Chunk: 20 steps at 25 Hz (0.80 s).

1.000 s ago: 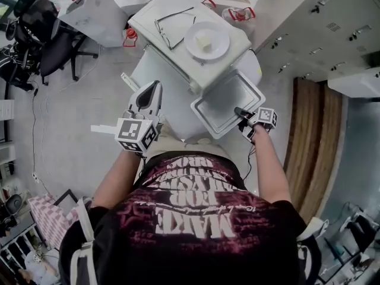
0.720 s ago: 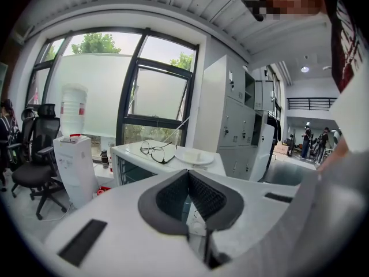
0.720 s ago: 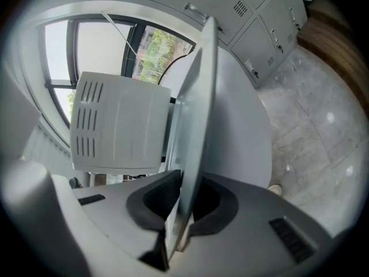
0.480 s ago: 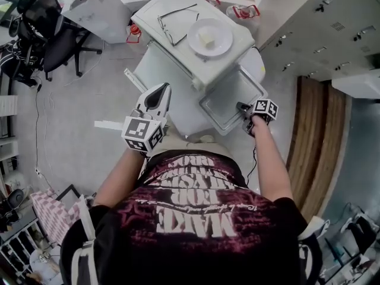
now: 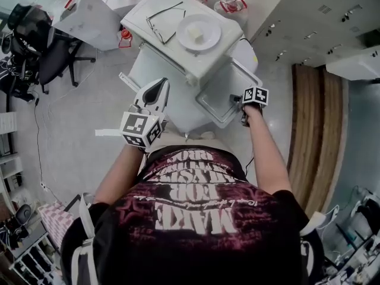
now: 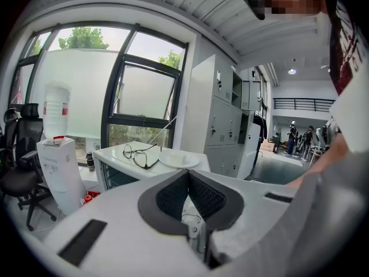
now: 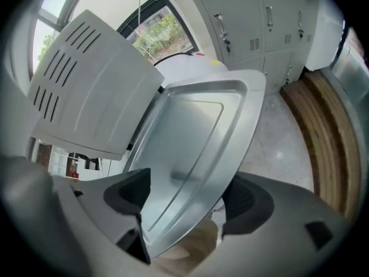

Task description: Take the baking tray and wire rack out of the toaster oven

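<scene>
The metal baking tray hangs tilted beside the right end of the white toaster oven. My right gripper is at the tray's near corner. In the right gripper view the tray runs between the jaws of this gripper. The jaws are opening and stand wide of the tray's rim. The oven's vented side is at the left. My left gripper is shut on nothing, held out in front of the oven. No view shows the wire rack.
Glasses and a white plate lie on the oven's top. An office chair and a white water dispenser stand at the left. Grey lockers and a wooden strip are on the right.
The right gripper has turned steeply downward at the tray's corner, and the tray has shifted toward the oven's end and tilted. The left gripper has drifted slightly.
</scene>
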Available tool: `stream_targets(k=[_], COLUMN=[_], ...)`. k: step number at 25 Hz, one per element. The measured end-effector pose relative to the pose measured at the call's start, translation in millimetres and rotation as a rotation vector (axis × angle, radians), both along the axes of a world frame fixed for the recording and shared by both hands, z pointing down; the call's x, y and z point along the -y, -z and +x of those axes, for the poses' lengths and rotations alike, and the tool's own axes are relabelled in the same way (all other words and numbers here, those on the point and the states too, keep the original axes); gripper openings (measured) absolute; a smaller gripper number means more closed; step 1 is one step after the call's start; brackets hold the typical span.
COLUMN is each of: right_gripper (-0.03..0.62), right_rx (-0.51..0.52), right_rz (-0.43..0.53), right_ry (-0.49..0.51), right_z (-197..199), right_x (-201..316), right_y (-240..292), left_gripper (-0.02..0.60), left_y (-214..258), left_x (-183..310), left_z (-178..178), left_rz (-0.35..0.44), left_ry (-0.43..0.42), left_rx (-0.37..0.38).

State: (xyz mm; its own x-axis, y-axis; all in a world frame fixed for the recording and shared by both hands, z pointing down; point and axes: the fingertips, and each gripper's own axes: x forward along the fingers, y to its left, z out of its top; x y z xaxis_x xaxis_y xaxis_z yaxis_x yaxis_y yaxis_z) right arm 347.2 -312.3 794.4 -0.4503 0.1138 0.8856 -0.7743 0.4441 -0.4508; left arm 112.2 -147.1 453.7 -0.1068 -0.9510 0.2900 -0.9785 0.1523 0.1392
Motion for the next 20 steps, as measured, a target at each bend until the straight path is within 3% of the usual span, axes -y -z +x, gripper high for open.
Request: stream_targets(k=[8, 14, 20], right_gripper=[0.434, 0.434, 0.430], right_rx=[-0.048, 0.024, 0.121], right_rz=[0.137, 0.199, 0.275], right_ry=[0.020, -0.046, -0.176], right_z=[24.1, 23.6, 26.7], right_x=[3.5, -2.6, -12.2], right_y=[1.7, 21.7, 54.0], left_gripper=[0.006, 0.006, 0.006], left_y=[17.1, 26.6, 31.6], left_x=[-5.5, -17.0, -29.9], left_z=[-5.5, -23.3, -42.2], left_rz=[0.041, 0.056, 0.058], left_ry=[-0.029, -0.031, -0.050], left_rx=[0.007, -0.004, 0.001])
